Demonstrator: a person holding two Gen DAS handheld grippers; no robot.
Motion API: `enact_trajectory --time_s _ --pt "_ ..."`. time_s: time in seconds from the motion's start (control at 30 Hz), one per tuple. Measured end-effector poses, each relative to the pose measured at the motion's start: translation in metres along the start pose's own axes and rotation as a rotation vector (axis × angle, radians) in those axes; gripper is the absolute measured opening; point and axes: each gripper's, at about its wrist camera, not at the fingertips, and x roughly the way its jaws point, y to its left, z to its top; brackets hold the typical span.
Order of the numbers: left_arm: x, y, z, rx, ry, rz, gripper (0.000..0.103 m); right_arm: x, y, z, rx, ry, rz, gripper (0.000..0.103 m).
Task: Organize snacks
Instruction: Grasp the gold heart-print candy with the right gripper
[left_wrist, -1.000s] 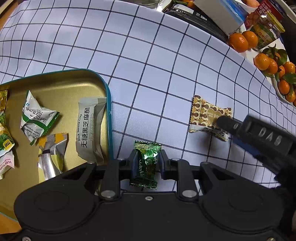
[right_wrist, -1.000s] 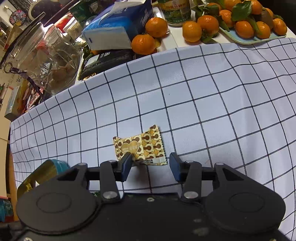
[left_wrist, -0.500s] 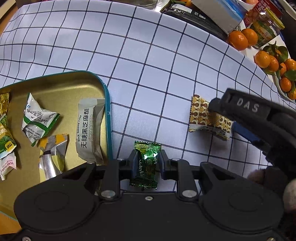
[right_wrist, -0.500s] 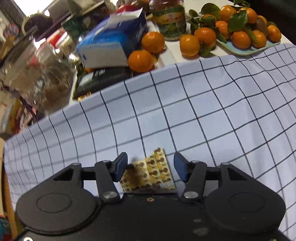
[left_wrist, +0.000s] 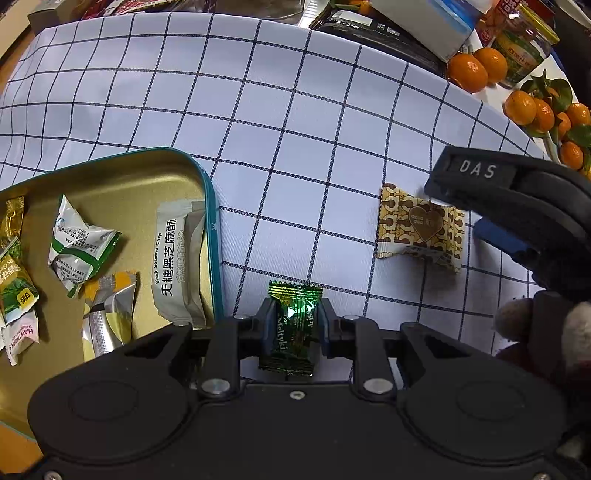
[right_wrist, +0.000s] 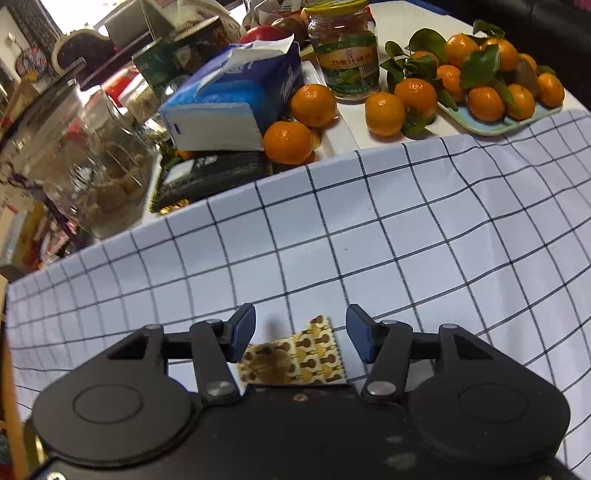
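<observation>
Candy in green foil wrapper (left_wrist: 291, 325) pinched in my left gripper (left_wrist: 293, 325), just right of gold tin (left_wrist: 207, 206) rim. My right gripper (right_wrist: 300, 334) about half open, straddling brown-patterned heart candy (right_wrist: 295, 360) flat on checked cloth (right_wrist: 369, 240), pads clear of it. I judge risks: pads skid off thin wrapper, snag cloth; green candy clips rim, drops outside tin.

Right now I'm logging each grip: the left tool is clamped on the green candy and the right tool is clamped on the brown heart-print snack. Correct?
Half right. The left tool does clamp the green candy, but the right wrist view shows the right tool open, its pads clear of the brown heart-print snack lying between them.
</observation>
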Motion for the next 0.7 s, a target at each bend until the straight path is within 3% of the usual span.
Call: enact_trajectory --time_s 0.23,0.47,0.7 --pt "0.000 0.012 0.005 -0.042 0.029 -0.047 0.032 -0.003 0.012 -0.007 -0.162 0.085 -0.013 0.058" --pt "0.001 0.024 0.008 -0.082 0.058 -0.096 0.032 -0.020 -0.005 -0.022 -0.237 0.192 0.029 0.056" --pt "0.001 0.021 0.007 -0.061 0.057 -0.088 0.032 -0.043 -0.025 -0.051 -0.396 0.205 -0.001 0.056"
